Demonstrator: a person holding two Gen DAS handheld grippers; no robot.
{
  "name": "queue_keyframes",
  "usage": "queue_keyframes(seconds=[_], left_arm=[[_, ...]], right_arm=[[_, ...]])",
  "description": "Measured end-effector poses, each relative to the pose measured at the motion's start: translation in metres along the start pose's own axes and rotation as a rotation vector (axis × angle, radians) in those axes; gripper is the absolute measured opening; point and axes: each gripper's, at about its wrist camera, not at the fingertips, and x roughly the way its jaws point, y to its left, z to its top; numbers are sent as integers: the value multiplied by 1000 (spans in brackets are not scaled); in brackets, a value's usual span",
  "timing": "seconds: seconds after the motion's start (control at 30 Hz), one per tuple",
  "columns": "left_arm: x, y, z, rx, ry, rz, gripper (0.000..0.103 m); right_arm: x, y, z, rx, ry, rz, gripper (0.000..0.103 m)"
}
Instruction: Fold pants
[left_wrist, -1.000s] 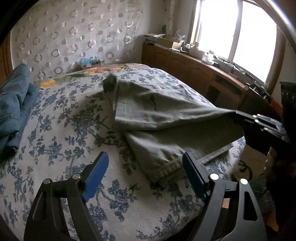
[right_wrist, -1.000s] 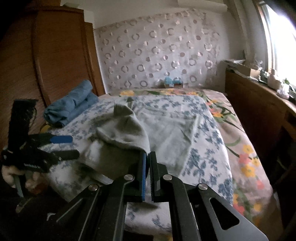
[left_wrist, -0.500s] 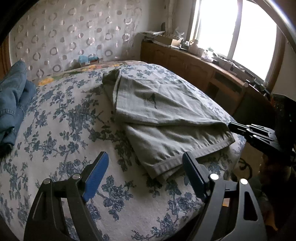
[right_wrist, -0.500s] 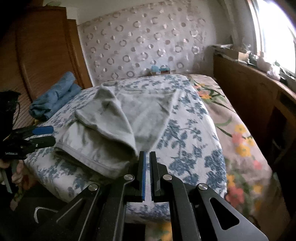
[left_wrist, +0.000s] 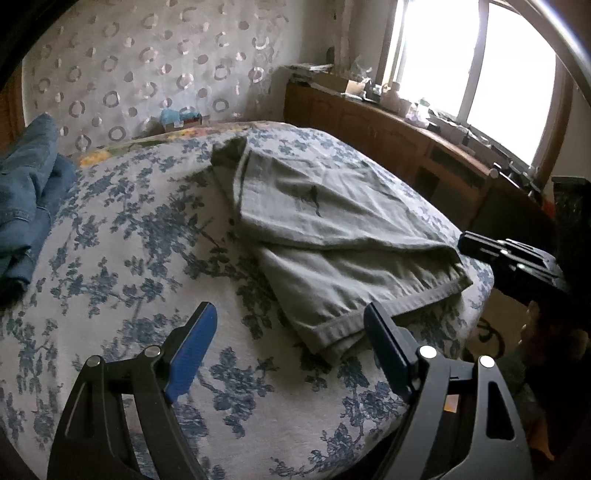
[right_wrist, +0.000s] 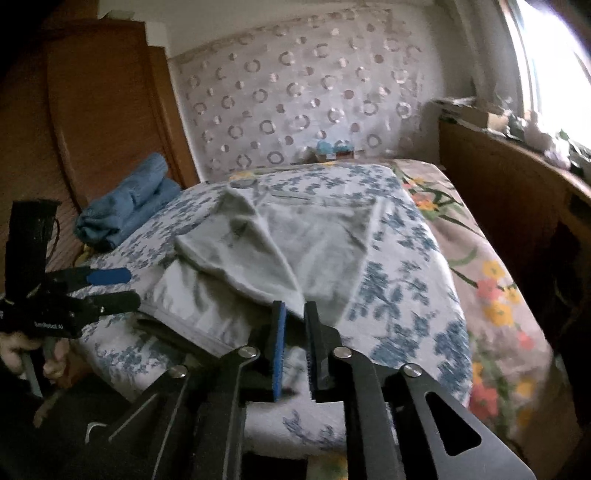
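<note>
- Grey pants (left_wrist: 332, 236) lie on the floral bedspread (left_wrist: 122, 258) near the bed's front edge, already doubled over; waistband hem (left_wrist: 391, 306) faces the grippers.
- Left gripper (left_wrist: 290, 343) is spread wide, holds nothing, hovers above the bedspread just in front of the hem corner.
- Right gripper (right_wrist: 293, 343): jaws nearly together with a narrow gap, no cloth between them; sits at the pants' near right edge, right view is blurred.
- Judgement: a fold looks done, next fold or a tidy-up is likely.
- Risk: top layer (right_wrist: 236, 254) lies skewed, with a loose flap and wrinkles; grabbing only that layer would peel the fold open.
- Risk: pants sit close to the bed edge; a pull toward the person could drag them off.
- Risk: left jaws could pinch bedspread along with the hem, since the cloth lies flat on it, lifting both.
- Risk: uneven grips from the two sides would twist the stack and leave a crooked fold.
- Blue jeans (left_wrist: 26, 206) piled at the far left, well apart, no interference expected.
</note>
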Motion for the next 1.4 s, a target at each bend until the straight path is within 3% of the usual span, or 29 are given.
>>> queue_keyframes(seconds=[0.13,0.33,0.87,1.17,1.33,1.37,1.4], left_arm=[[-11,8,4,-4,-26,15,82],[-27,16,12,3,-65,51,82],[-37,48,46,47,-113,83,82],[-32,66,53,40,-119,76,82],[-32,73,56,33,-127,70,82],[-32,74,57,33,-128,71,82],[-31,74,57,34,-128,71,82]], right_arm=[[9,15,7,-50,-6,35,30],[26,27,17,-82,1,70,34],[98,59,57,-106,75,140,35],[138,77,72,-156,170,183,35],[158,86,74,-198,232,163,35],[162,86,74,-202,241,151,34],[165,86,75,-202,239,139,22]])
